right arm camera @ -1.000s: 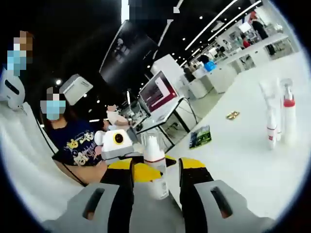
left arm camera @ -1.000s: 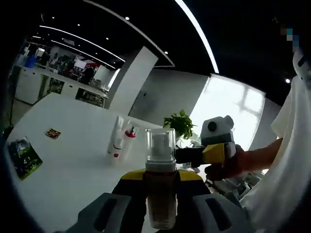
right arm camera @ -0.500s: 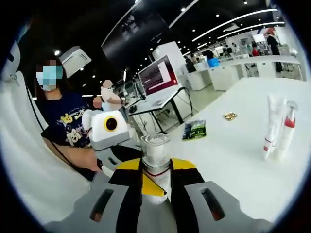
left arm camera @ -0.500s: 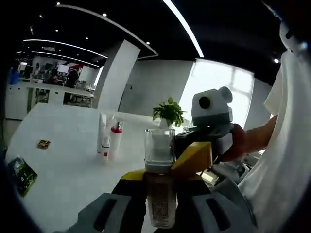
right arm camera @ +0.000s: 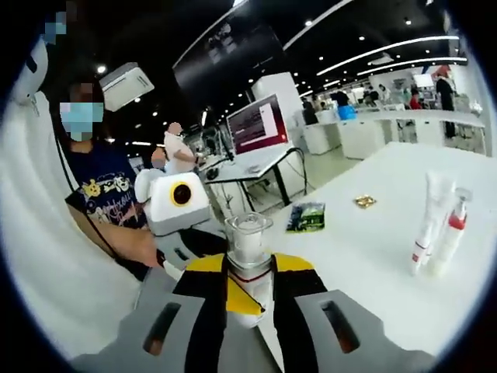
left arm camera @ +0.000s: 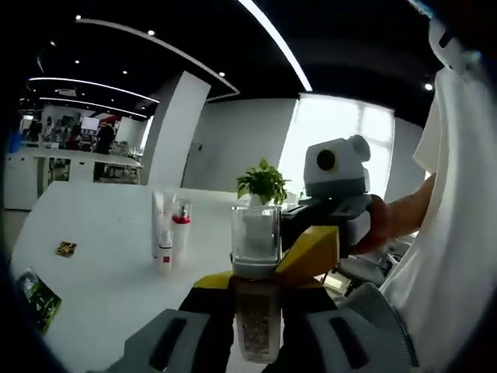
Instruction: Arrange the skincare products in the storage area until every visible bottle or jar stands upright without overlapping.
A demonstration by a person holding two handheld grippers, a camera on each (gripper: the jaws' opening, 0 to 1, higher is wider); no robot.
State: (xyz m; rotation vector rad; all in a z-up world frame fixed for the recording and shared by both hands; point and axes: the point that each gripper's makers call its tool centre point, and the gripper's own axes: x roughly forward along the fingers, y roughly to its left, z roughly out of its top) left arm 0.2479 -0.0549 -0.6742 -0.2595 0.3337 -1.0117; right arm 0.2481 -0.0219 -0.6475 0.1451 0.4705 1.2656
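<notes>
Bottle (left arm camera: 255,299) with the clear cap sits upright between both pairs of my jaws, held up off the table (left arm camera: 109,303). In the left gripper view my left gripper (left arm camera: 256,326) pinches its speckled body from both sides at 6 o'clock, the cap standing free above. My right gripper (left arm camera: 311,252) comes in from 3 o'clock, its yellow jaw pressed against the bottle just under the cap. In the right gripper view my right gripper (right arm camera: 250,299) closes on the same bottle (right arm camera: 248,256), jaws tight on its white body below the red band, and the left gripper (right arm camera: 186,233) reaches in from 9 o'clock; how firmly its jaws meet the bottle there is hard to tell behind my own.

Farther out on the white table (right arm camera: 373,264), a white tube (left arm camera: 162,233) and a red-collared pump bottle (left arm camera: 180,233) stand upright, just beside each other, at 9 o'clock in the left gripper view. In the right gripper view that tube (right arm camera: 427,225) and pump bottle (right arm camera: 450,237) stand at 3 o'clock. A green packet (right arm camera: 307,217) and a small sachet (right arm camera: 363,201) lie flat beyond. A potted plant (left arm camera: 262,185) stands at the table's far edge.
</notes>
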